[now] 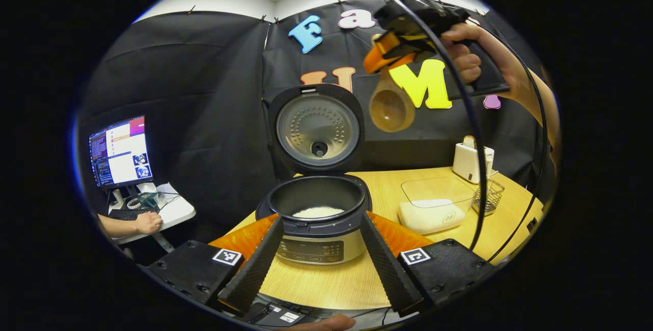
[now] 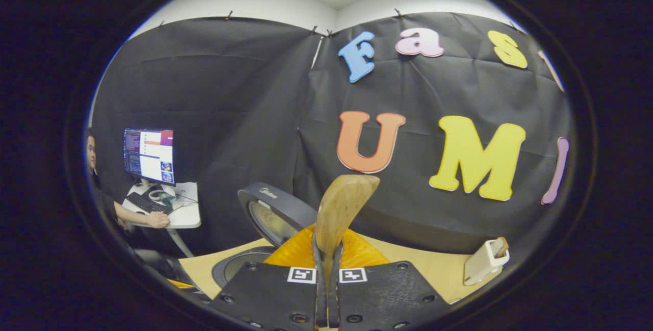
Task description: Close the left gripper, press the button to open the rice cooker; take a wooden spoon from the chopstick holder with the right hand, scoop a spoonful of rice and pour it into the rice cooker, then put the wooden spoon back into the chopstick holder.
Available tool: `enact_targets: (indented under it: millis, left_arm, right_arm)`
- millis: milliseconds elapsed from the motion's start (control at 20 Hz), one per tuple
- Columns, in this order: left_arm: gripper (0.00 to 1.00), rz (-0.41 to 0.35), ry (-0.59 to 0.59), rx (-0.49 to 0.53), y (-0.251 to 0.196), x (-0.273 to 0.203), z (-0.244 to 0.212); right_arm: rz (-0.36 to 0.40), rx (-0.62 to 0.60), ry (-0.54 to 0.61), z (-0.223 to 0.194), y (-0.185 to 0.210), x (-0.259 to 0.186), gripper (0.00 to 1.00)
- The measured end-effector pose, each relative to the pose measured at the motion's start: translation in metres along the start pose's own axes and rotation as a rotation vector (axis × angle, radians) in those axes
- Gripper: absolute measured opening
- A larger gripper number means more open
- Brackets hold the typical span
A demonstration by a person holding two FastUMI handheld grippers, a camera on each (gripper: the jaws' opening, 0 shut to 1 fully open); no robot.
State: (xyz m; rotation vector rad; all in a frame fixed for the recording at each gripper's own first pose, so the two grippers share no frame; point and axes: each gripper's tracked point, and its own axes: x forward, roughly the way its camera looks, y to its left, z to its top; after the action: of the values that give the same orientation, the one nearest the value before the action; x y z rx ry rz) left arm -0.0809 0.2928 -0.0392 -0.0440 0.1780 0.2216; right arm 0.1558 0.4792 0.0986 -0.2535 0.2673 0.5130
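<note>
- The wooden spoon's (image 2: 341, 207) handle was hidden between the right gripper's (image 2: 327, 264) closed fingers; only its bowl showed.
- In the left gripper view the spoon hung high above the worktop (image 1: 408, 180), long axis near vertical, bowl downward, right of the raised lid (image 1: 316, 127).
- The left gripper (image 1: 319, 254) stood open, fingers flanking the rice cooker (image 1: 317, 219), rice inside.
- The chopstick holder (image 1: 488, 196) stood beside a clear rice tub (image 1: 433, 206).

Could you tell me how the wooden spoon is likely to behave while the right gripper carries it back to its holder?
The wooden spoon looks rigid, so it probably won't flex. It seems light, so the right gripper, shut on its handle, should hold it easily. The bowl sits far from the grip, so it might pivot if it bumps the wire basket.
</note>
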Motion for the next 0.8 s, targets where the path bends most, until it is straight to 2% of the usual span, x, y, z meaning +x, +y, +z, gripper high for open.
enact_targets:
  millis: [350, 450, 500, 550, 800]
  left_arm:
    - [0.97, 0.010, -0.040, 0.018, -0.012, -0.007, 0.014]
    - [0.97, 0.008, -0.055, 0.022, -0.016, -0.009, 0.018]
    - [1.00, 0.000, -0.061, 0.020, -0.019, -0.010, 0.019]
    - [0.97, -0.010, -0.067, 0.017, -0.023, -0.010, 0.020]
    - [0.96, -0.034, -0.082, 0.020, -0.036, -0.014, 0.025]
  right_arm:
    - [-0.163, 0.088, 0.000, -0.023, -0.123, -0.040, 0.02]
    - [-0.203, 0.101, 0.026, -0.040, -0.154, -0.049, 0.01]
    - [-0.227, 0.111, 0.033, -0.048, -0.170, -0.054, 0.02]
    - [-0.252, 0.120, 0.042, -0.056, -0.186, -0.058, 0.02]
    - [-0.380, 0.162, 0.087, -0.114, -0.256, -0.075, 0.03]
